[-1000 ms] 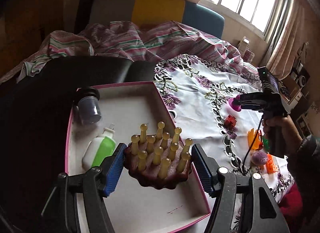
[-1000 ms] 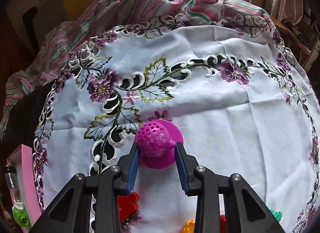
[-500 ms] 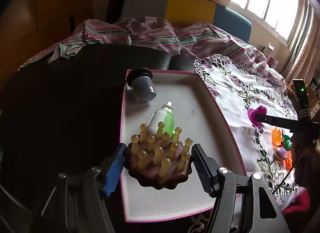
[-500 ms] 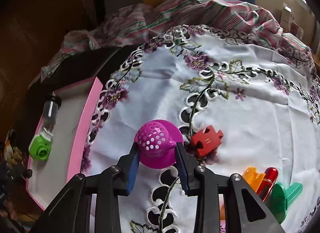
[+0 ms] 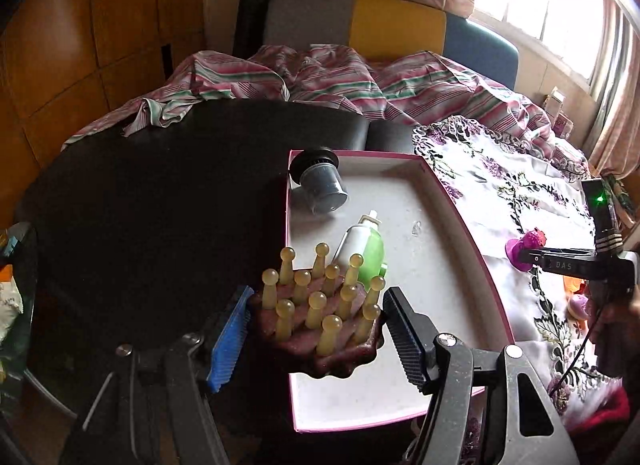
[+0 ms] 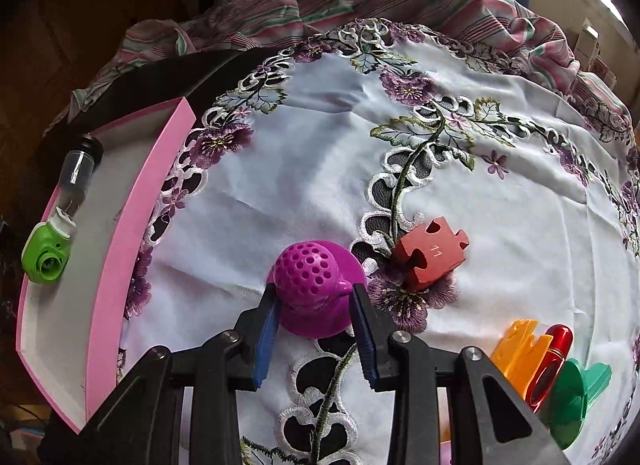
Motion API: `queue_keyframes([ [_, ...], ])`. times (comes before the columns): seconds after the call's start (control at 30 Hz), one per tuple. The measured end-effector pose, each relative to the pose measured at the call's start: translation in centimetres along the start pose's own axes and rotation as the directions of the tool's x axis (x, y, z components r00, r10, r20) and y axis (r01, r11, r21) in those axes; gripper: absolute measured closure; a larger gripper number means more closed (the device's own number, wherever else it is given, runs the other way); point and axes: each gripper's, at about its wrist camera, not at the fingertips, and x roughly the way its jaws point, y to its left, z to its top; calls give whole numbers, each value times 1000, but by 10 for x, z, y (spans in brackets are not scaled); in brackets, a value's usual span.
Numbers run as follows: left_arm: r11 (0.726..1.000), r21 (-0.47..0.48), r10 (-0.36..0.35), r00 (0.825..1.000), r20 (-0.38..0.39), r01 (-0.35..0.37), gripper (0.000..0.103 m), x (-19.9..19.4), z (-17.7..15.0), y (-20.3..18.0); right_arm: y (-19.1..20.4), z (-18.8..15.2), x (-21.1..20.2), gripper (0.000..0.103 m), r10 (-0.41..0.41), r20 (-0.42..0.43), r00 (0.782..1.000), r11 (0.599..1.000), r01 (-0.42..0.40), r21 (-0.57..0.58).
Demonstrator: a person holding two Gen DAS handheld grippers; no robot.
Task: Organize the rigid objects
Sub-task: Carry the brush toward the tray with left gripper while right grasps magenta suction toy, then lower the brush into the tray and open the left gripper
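While the left tongs (image 5: 316,325) grip the pegged massager (image 5: 320,313) directly above the pink tray (image 5: 452,201), the right tongs (image 6: 314,307), clamping the purple strainer (image 6: 316,285), hover over the worktop, tray to their left.

Left tool (image 5: 316,329) with studded brown massager (image 5: 320,321) swung leftward off pink tray (image 5: 452,201) centre to its left edge, right tool (image 6: 312,305) with magenta perforated toy (image 6: 312,285) carried nearer tray, beside red puzzle block (image 6: 432,257)
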Motion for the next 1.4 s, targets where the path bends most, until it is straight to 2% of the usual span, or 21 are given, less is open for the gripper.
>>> queue_keyframes([
  [0.43, 998, 59, -10, 1000, -5, 10, 36, 10, 12, -18, 0, 1, 1, 68, 1, 1, 1000, 1000, -1, 10],
  [0.63, 992, 7, -126, 992, -24, 126, 36, 21, 35, -22, -2, 2, 1, 68, -4, -1, 1000, 1000, 4, 12],
  [0.77, 988, 4, -153, 988, -7, 153, 36, 33, 56, -28, -5, 3, 0, 68, -9, -1, 1000, 1000, 9, 25],
  [0.9, 984, -5, -181, 983, -33, 181, 36, 54, 77, -33, -6, 4, 0, 68, -18, 3, 1000, 1000, 18, 24],
  [1.17, 986, -4, -164, 982, -89, 165, 36, 107, 102, -45, -7, 5, 1, 68, -13, 7, 1000, 1000, 12, 29],
  [1.4, 994, 53, -91, 985, -144, 100, 36, 149, 107, -57, -7, 6, 2, 68, -7, 7, 1000, 1000, 7, 30],
])
